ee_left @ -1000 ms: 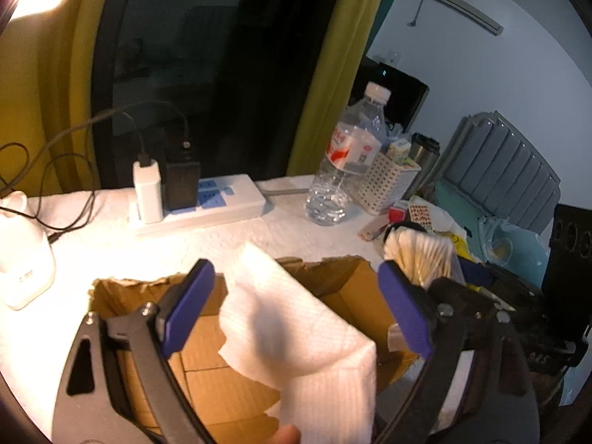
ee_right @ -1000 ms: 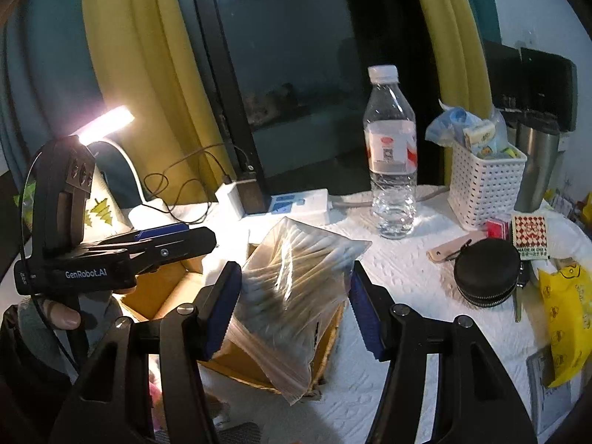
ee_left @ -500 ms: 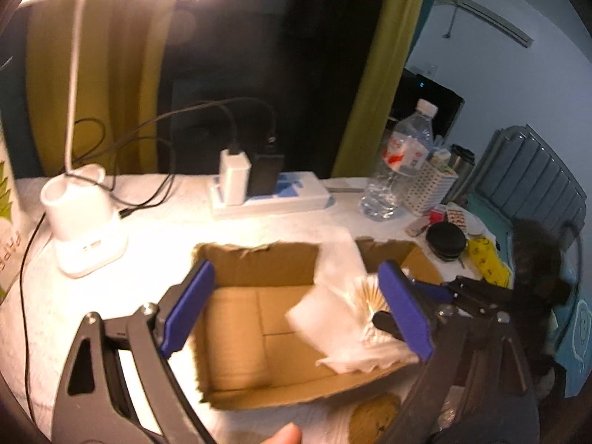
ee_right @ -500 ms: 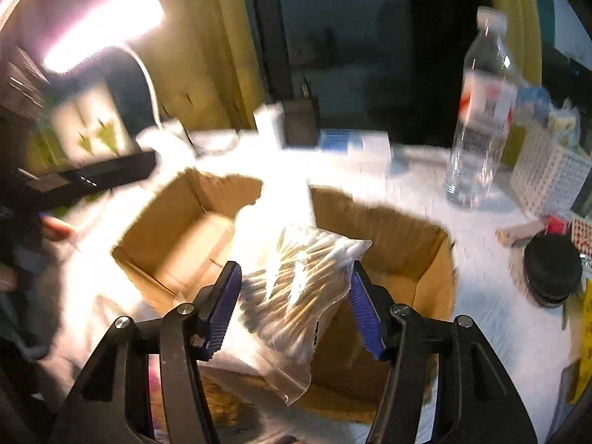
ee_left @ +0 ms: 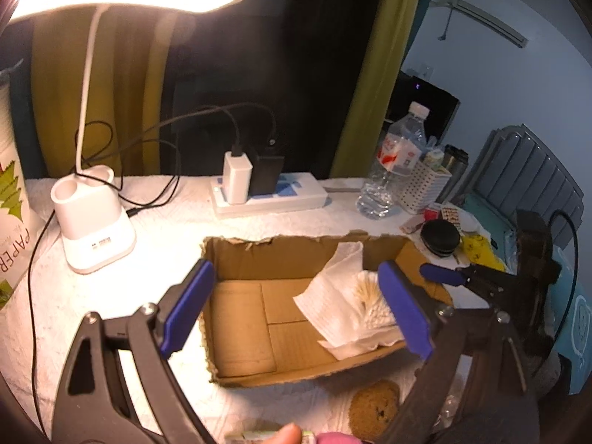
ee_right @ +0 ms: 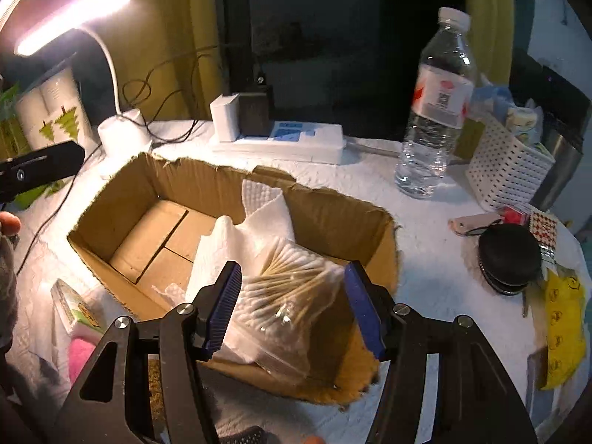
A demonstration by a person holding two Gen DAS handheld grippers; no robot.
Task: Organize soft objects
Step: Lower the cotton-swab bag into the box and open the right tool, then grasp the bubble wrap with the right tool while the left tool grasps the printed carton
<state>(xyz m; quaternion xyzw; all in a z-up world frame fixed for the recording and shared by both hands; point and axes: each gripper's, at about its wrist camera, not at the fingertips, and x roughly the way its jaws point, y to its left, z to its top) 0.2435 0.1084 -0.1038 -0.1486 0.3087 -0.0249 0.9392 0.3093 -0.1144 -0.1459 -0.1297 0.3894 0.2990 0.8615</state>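
An open cardboard box point(ee_left: 259, 255) point(ee_right: 122, 192) sits on the white-covered table. A white paper towel point(ee_left: 333, 296) point(ee_right: 259, 222) lies in its right end. A clear bag of cotton swabs point(ee_right: 288, 292) point(ee_left: 370, 292) rests on the towel in the box. My right gripper point(ee_right: 292, 310) is open with its pads on either side of the bag, not pressing it. My left gripper point(ee_left: 296, 307) is open and empty, above the near side of the box.
A lit desk lamp point(ee_left: 92, 229), a power strip with chargers point(ee_left: 266, 192), a water bottle point(ee_right: 436, 111), a white basket point(ee_right: 510, 170) and a black round case point(ee_right: 510, 259) stand around the box. A cork coaster point(ee_left: 373, 407), a pink item point(ee_right: 81, 355) and a small green box point(ee_right: 74, 307) lie by the near side.
My left gripper has let go of the paper towel and pulled back and up. My right gripper has lowered the cotton swab bag into the box onto the towel.
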